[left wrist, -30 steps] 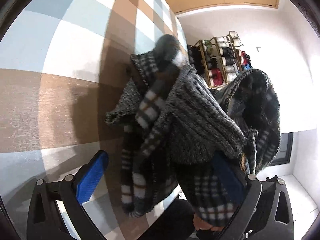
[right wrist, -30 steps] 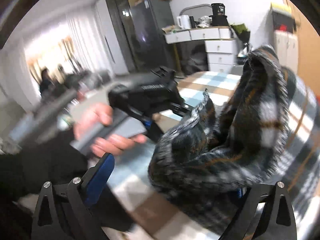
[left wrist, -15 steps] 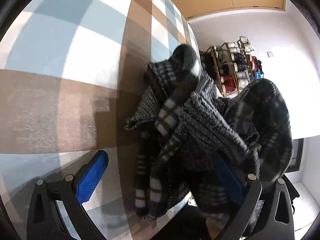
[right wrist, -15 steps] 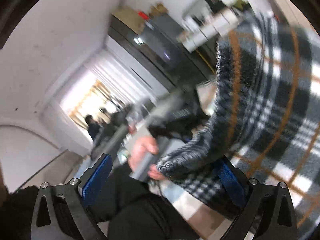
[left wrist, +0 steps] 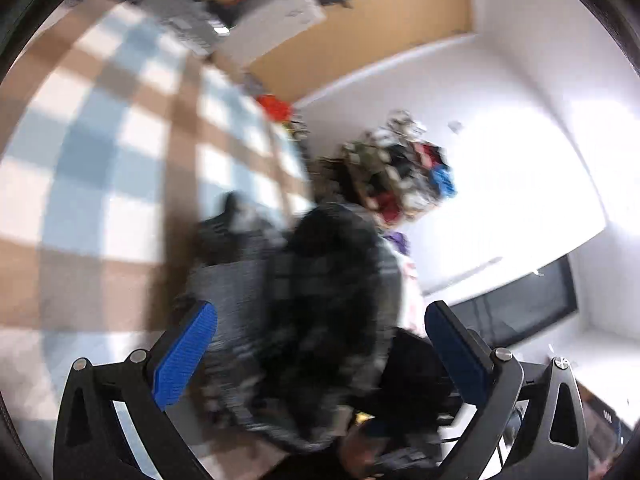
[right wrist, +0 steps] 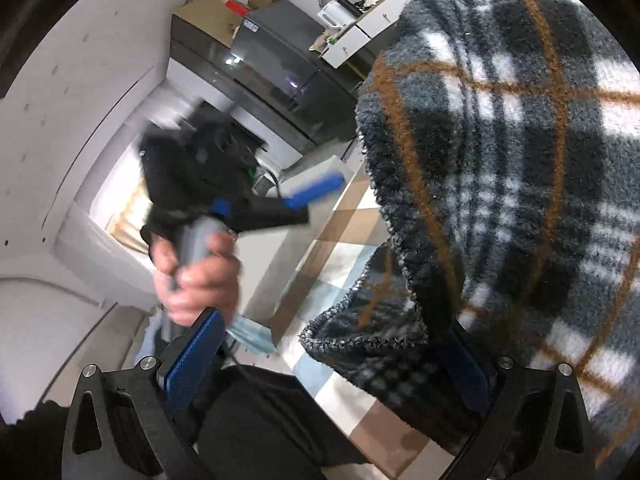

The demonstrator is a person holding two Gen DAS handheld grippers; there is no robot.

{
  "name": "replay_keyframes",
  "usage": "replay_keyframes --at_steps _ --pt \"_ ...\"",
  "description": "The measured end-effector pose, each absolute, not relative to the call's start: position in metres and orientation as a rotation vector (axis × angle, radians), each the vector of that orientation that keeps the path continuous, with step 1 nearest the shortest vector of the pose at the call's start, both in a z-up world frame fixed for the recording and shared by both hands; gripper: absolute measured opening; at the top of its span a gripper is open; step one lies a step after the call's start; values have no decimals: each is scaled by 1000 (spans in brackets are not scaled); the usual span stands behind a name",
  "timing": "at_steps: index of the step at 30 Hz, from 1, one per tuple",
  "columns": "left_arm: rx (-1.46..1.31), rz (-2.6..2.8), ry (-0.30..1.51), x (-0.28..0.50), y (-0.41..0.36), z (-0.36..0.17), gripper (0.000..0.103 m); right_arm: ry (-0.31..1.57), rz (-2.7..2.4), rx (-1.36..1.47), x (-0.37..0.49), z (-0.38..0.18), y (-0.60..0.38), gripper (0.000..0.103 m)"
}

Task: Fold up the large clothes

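- Checked blue, brown and white cloth covers the work surface (left wrist: pixel 120 208); the left wrist view shows a broad bare stretch of it running to the far edge, the right wrist view only a narrow strip.
- The plaid fleece garment (right wrist: pixel 520 184), grey, white and orange, fills the right half of the right wrist view in sharp detail; in the left wrist view it is a dark blurred bundle (left wrist: pixel 312 304).
- The right gripper (right wrist: pixel 328 364) stands with its jaws wide apart, the fleece draped over its right finger.
- The left gripper (left wrist: pixel 320 352) is spread wide too, the bundle between its fingers without being pinched.
- Only the right wrist view shows the person's hand (right wrist: pixel 200 276) on the left gripper's handle.
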State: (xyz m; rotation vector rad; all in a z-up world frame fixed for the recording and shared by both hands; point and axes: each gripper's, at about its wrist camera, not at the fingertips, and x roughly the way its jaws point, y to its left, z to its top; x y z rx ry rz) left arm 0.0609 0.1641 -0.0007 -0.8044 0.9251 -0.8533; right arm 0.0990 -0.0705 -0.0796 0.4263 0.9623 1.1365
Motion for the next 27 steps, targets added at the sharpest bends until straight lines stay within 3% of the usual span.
replay_keyframes --at_steps 4,10,14,15,16,17,18,22,27 --pt "-650 -984 1079 79 107 21 101 940 1103 341 86 -75 -59 103" --pt "-489 -927 1339 109 42 10 101 901 1067 227 71 -71 -37 103" --pt "-453 -900 1370 116 30 4 98 915 1126 328 74 -74 -45 103" --pt "-433 -887 1355 117 31 4 75 925 1154 359 77 -75 -47 103" --pt "-420 -862 1362 119 32 1 38 931 1181 387 82 -75 -45 103" --pt "-413 -841 1380 120 35 -3 23 937 1217 434 84 -76 -51 103" --pt "-407 -829 1389 122 34 -5 16 944 1237 468 86 -77 -54 103" --pt "-347 -797 1346 120 45 -4 11 989 1355 734 98 -85 -77 103" --pt "-217 -791 1314 116 38 16 9 1032 1380 859 101 -90 -72 103"
